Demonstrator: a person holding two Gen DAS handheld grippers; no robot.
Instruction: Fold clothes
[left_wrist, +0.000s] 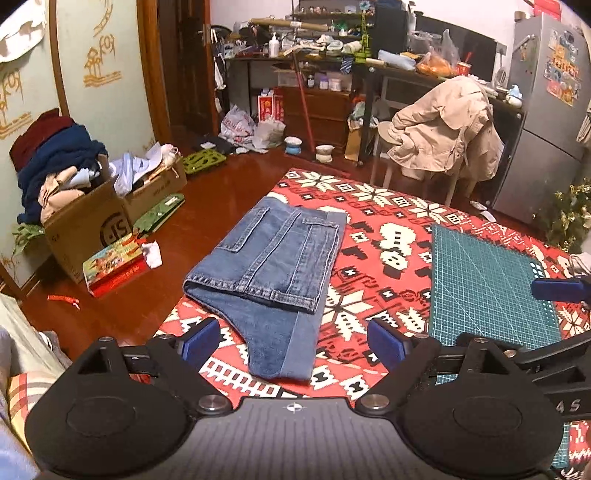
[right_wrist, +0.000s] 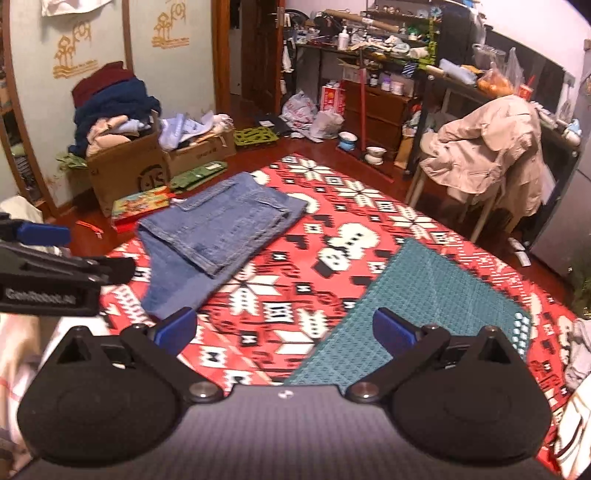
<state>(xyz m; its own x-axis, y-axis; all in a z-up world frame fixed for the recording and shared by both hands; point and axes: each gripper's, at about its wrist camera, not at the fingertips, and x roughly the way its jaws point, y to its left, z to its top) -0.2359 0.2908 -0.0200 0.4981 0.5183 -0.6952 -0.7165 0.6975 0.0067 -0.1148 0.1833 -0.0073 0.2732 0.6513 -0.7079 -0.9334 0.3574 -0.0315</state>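
Note:
A pair of blue jeans (left_wrist: 273, 269) lies folded into a compact stack on the red patterned cloth (left_wrist: 373, 236) that covers the table. My left gripper (left_wrist: 293, 343) is open above the near end of the jeans, nothing between its blue pads. In the right wrist view the jeans (right_wrist: 218, 236) lie to the left. My right gripper (right_wrist: 284, 328) is open over the cloth (right_wrist: 266, 295) and the edge of a green cutting mat (right_wrist: 436, 295), empty. The left gripper's black body (right_wrist: 55, 273) shows at that view's left edge.
The green cutting mat (left_wrist: 487, 280) lies right of the jeans. Cardboard boxes heaped with clothes (left_wrist: 70, 192) stand on the floor at left. A chair draped with a beige coat (left_wrist: 443, 136) and a fridge (left_wrist: 546, 110) are beyond the table, with a cluttered desk (left_wrist: 332, 51) behind.

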